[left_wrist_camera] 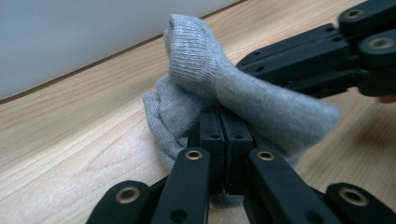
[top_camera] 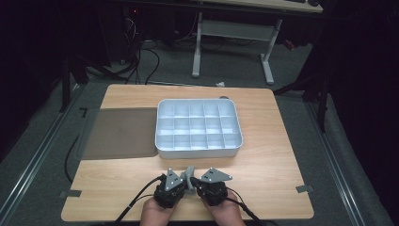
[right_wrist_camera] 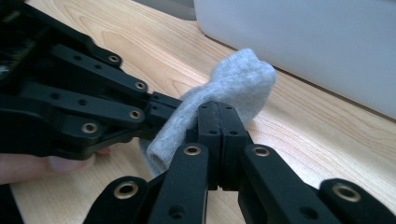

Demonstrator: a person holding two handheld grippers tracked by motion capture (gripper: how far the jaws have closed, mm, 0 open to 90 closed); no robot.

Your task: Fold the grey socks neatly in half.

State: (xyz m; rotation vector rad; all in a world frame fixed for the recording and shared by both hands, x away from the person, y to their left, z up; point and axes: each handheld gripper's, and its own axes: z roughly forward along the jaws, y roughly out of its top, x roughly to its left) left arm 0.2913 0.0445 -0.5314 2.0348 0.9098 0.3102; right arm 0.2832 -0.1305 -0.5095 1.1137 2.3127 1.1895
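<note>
Near the person's edge of the wooden table (top_camera: 263,141), both grippers meet over 1 small grey sock (top_camera: 189,176). In the high view the left gripper (top_camera: 178,187) and the right gripper (top_camera: 200,188) angle toward each other, tips almost touching, with the sock bunched between them just in front of the white compartment tray (top_camera: 237,127).

Seen from the left gripper view, the left gripper (left_wrist_camera: 223,140) has its jaws pressed together on the lower folds of the sock (left_wrist_camera: 201,74), and the right gripper comes in from the upper right to pinch the same fabric higher up. From the right gripper view, the right gripper (right_wrist_camera: 219,135) is likewise clamped on the sock (right_wrist_camera: 243,79), whose rounded end sticks up past the jaws toward the tray wall (right_wrist_camera: 303,42); the left gripper enters from the left and bites the cloth beside it.

Holding the sock at 2 nearby points probably lets the person fold or roll it into a compact bundle, which would suit the tray's small cells. All 15 compartments look empty, and the dark grey mat (top_camera: 117,134) lies bare beside the tray. Whether the sock rests on the wood or is lifted slightly cannot be told.
</note>
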